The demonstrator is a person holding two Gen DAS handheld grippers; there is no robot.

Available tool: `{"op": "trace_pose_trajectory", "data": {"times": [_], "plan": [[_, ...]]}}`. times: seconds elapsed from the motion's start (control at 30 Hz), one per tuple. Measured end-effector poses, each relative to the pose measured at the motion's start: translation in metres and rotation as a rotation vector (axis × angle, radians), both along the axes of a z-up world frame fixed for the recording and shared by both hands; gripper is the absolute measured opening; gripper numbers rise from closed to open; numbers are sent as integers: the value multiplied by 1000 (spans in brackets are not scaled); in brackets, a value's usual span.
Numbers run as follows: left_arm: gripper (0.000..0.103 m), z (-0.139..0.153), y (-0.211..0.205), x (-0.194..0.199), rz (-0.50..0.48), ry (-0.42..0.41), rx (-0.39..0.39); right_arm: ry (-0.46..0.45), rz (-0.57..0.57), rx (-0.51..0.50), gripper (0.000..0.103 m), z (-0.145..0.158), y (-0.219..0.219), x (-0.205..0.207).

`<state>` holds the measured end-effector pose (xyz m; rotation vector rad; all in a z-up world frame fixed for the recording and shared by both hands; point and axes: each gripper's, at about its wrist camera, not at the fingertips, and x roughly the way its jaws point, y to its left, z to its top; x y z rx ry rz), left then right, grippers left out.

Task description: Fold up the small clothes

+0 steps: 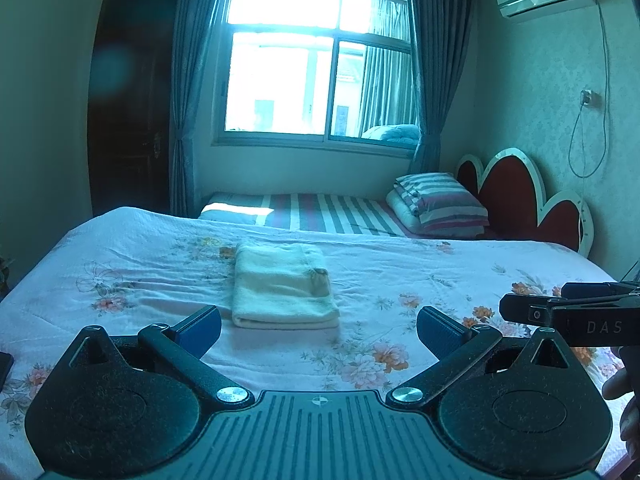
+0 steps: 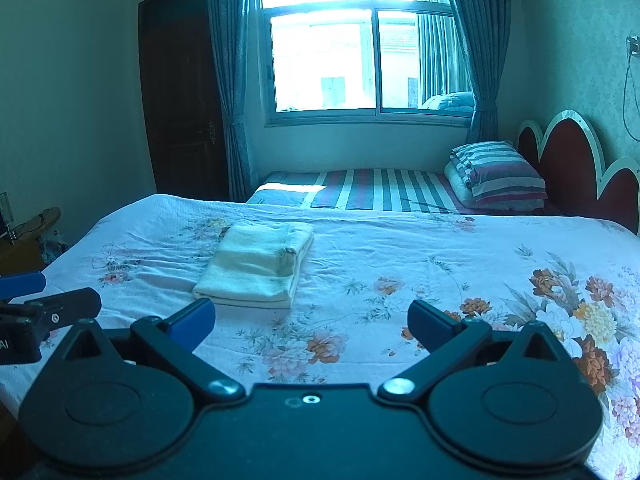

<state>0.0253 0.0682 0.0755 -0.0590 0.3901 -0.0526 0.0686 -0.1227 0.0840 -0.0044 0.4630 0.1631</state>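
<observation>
Lying folded cloth mid-bed, tools apart.

Cream folded cloth on a pink floral (orange blooms) bedspread; striped pillow.

A folded cloth lies on the near bed, left of its middle. The left tool sits near of it, the right tool to its right. Behind lies a far bed with a pillow at its right end, under the window.
</observation>
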Motion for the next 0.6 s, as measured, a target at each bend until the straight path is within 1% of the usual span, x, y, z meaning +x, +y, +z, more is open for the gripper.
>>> {"op": "trace_pose_trajectory", "data": {"times": [0.6], "plan": [[103, 1, 1, 2, -3, -5, 3, -4, 0, 4, 103, 1, 1, 0]]}}
